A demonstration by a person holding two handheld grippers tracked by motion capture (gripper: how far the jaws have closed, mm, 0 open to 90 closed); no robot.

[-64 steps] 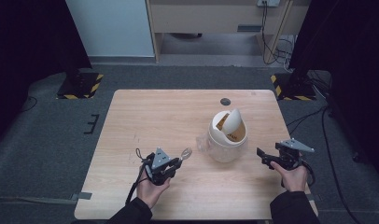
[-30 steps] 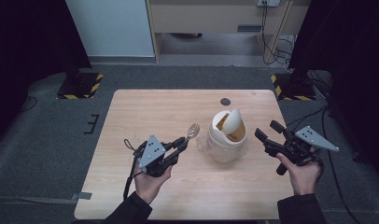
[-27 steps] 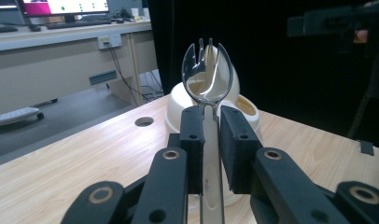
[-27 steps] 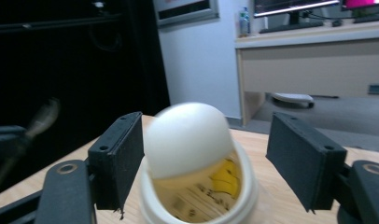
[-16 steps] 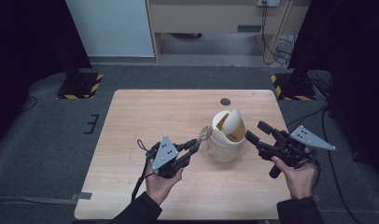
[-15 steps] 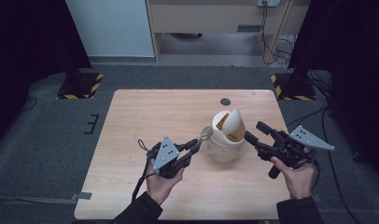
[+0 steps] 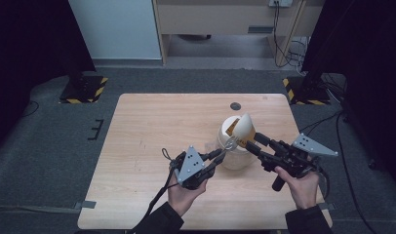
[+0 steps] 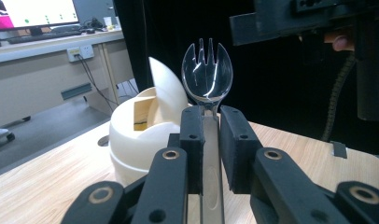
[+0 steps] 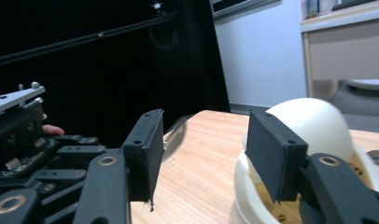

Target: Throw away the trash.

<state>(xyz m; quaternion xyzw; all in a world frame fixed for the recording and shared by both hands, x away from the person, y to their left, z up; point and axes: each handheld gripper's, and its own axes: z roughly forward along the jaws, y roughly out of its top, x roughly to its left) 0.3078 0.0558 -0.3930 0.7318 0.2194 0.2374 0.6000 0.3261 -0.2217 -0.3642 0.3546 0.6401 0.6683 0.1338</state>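
A cream round container (image 7: 233,155) with a tilted swing lid (image 7: 243,126) stands right of the table's middle. My left gripper (image 7: 219,154) is shut on the handle of a clear plastic spork (image 7: 229,143), whose head reaches the container's rim. In the left gripper view the spork (image 8: 207,74) stands upright above the jaws (image 8: 210,114), with the container (image 8: 141,128) behind it. My right gripper (image 7: 254,143) points at the container from the right. Its jaws (image 9: 206,149) have just been closing and still stand apart with nothing pressed between them, beside the container (image 9: 313,123).
A small dark round disc (image 7: 235,106) lies near the table's far edge. The wooden table (image 7: 147,126) has bare room on its left half. Yellow-and-black stand bases (image 7: 84,90) sit on the floor beyond both far corners.
My left gripper has carried the spork rightward up to the container. The right gripper has moved left toward the container, and its jaws have narrowed.
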